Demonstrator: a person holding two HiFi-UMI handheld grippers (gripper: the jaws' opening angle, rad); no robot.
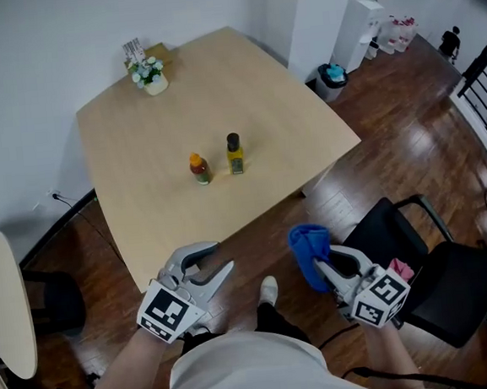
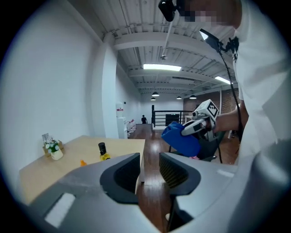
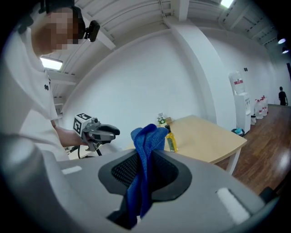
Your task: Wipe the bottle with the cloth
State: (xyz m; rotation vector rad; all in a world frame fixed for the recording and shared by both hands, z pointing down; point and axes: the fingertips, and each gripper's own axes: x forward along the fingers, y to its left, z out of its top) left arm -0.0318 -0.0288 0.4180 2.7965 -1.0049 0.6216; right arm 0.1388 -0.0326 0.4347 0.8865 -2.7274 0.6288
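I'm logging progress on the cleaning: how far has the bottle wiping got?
Done: the blue cloth is clamped in the right hand-held gripper. In hand: the left hand-held gripper is open and empty; both hover short of the pale wooden table. Left: neither the yellow black-capped bottle nor the small orange-capped bottle is touched, so grasping and wiping remain.

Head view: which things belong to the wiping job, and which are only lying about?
Job: cloth, gripped by the right claw; black-capped bottle and orange-capped bottle (which one is meant is unclear).
Lying about: flowers, chair, bin, side table.
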